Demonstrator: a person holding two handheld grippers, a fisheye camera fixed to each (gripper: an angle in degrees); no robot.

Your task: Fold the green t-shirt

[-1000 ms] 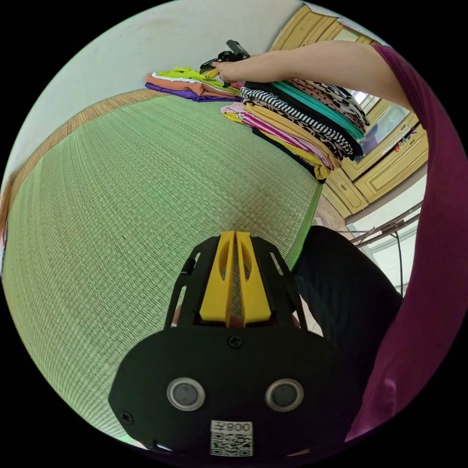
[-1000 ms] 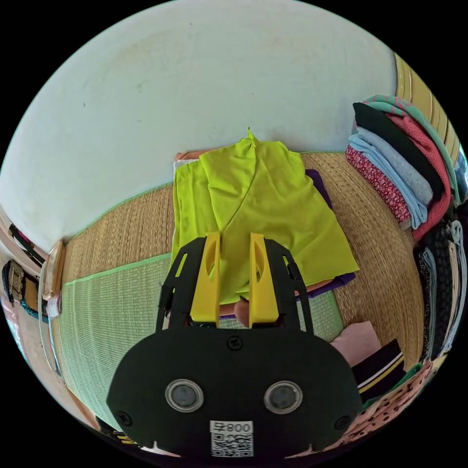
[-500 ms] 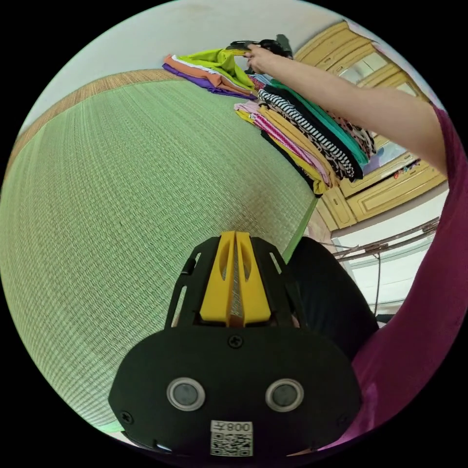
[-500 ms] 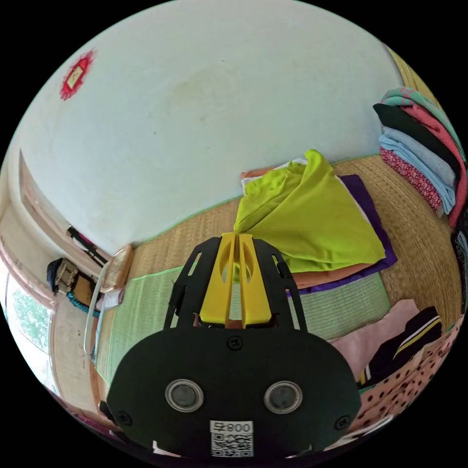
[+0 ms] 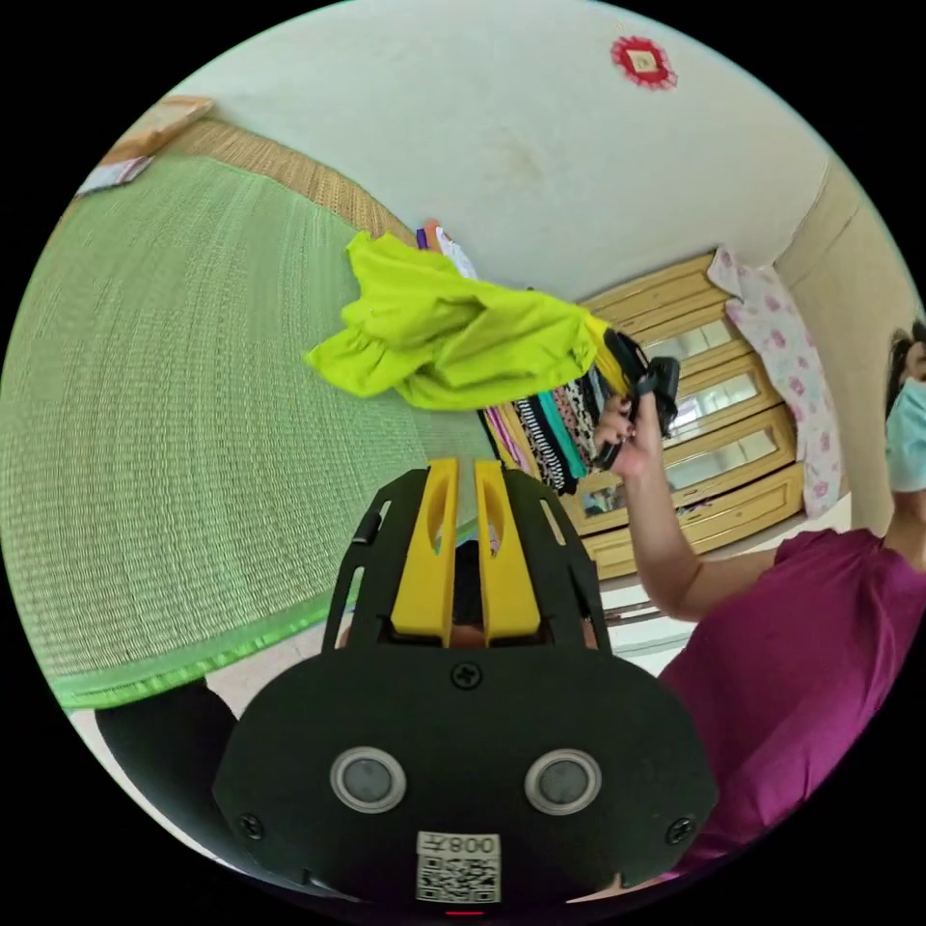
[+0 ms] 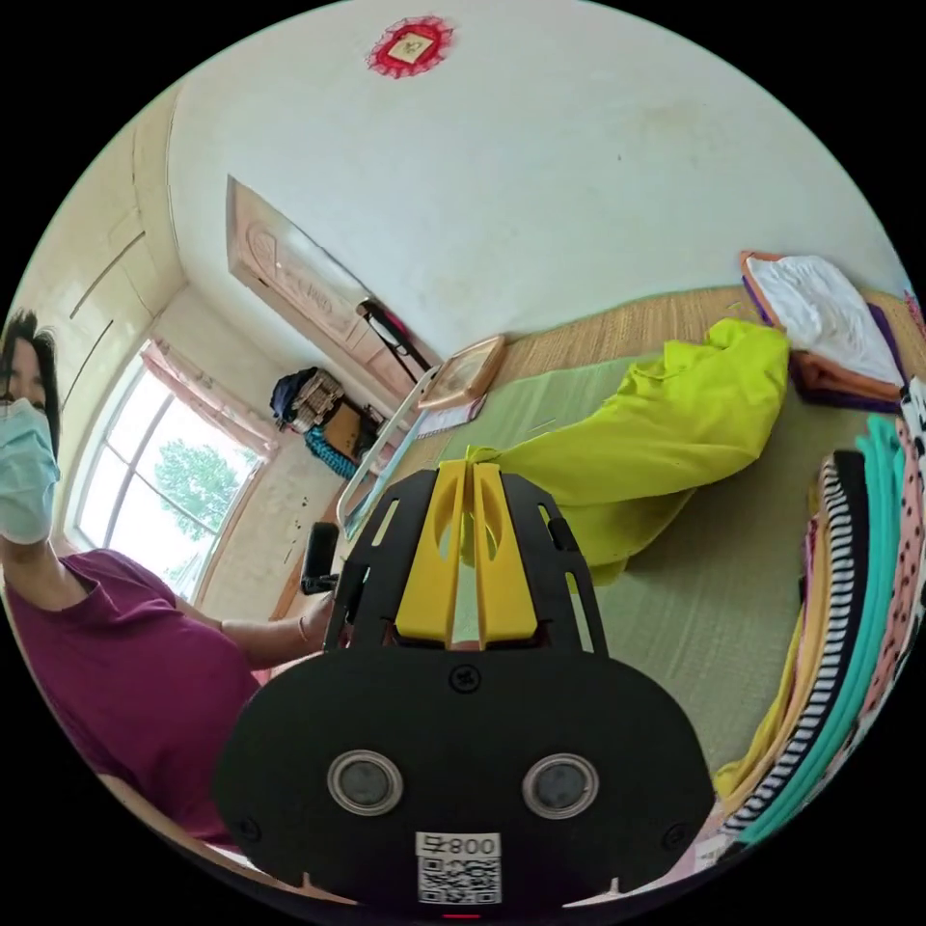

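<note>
While your right gripper [image 6: 467, 475] pinches the limp, light shirt [image 6: 666, 424] above the mat [image 5: 145, 405], your left gripper [image 5: 464, 473], slightly parted and empty, should take a far hem.

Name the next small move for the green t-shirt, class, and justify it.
Probably lower the bunched lime-green t-shirt onto the green woven mat to spread it: the right hand-held gripper pinches one edge, the rest dangles crumpled, and the left hand-held gripper holds nothing.
</note>
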